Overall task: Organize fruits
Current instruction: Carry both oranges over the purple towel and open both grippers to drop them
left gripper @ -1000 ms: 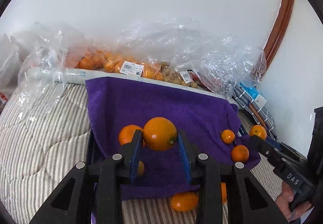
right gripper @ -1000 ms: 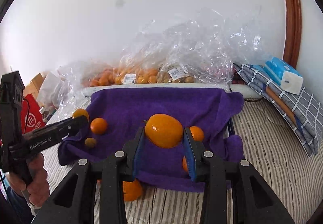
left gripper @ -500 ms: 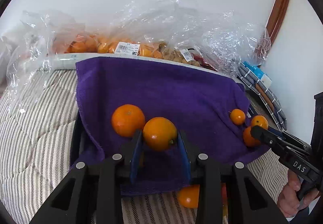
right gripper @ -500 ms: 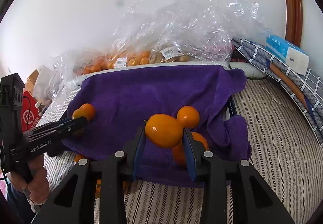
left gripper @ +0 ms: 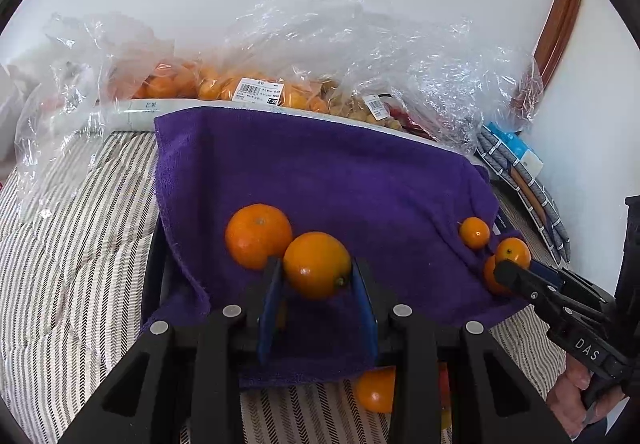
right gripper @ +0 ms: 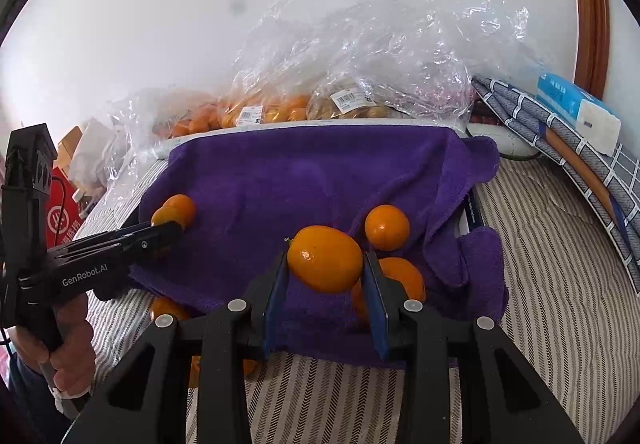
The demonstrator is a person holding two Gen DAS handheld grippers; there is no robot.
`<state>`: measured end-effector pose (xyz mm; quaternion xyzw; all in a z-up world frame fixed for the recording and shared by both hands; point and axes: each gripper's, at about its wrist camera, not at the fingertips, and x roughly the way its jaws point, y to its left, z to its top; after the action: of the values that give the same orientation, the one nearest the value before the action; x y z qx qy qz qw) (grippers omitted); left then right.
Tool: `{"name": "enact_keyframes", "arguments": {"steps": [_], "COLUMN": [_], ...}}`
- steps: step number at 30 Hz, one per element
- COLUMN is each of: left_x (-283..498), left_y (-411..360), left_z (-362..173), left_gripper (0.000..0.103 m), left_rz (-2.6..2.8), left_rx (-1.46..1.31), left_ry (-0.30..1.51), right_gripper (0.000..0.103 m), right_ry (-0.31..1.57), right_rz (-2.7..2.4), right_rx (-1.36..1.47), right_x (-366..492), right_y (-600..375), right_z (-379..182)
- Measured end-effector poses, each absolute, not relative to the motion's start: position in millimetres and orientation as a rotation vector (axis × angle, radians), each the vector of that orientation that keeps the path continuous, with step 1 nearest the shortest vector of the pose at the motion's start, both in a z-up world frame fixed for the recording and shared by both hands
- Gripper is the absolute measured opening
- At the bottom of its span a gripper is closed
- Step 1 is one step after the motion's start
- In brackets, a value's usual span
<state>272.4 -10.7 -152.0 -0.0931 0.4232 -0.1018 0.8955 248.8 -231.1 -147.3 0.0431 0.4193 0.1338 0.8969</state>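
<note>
While over purple towel, left tool grips an orange; right tool grips 2nd orange, w/ loose tangerine on towel.

A striped bed carries a purple towel, clear fruit bags along its far edge, and a loose orange.

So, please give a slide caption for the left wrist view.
Left hand-held gripper holds an orange over the purple towel.
</note>
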Motion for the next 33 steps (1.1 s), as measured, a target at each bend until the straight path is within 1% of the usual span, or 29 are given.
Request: {"name": "enact_keyframes", "arguments": {"steps": [10, 15, 18, 23, 33], "left_x": [273, 273, 273, 271, 263], "left_y": [-13, -13, -14, -14, -15], "left_z": [-152, -152, -152, -150, -140], "left_gripper": [0.033, 0.035, 0.039, 0.042, 0.045], "left_rz": [-0.221, -0.230, -0.236, -0.236, -0.237], "left_rx": [-0.173, -0.179, -0.185, -0.189, -0.191], "left_ry": [0.875, 0.878, 0.876, 0.865, 0.815], "right_gripper": [0.037, 0.047, 0.048, 0.049, 0.049], "right_ry": [0.854, 0.820, 0.805, 0.786, 0.738], "right_rz": [0.254, 0.255, 0.253, 0.239, 0.206], "right_rx": [0.057, 0.061, 0.063, 0.083, 0.113], "right_x": [245, 242, 240, 239, 228], "right_y": [-230, -232, -233, -237, -243], "right_z": [-146, -140, -137, -132, -116]}}
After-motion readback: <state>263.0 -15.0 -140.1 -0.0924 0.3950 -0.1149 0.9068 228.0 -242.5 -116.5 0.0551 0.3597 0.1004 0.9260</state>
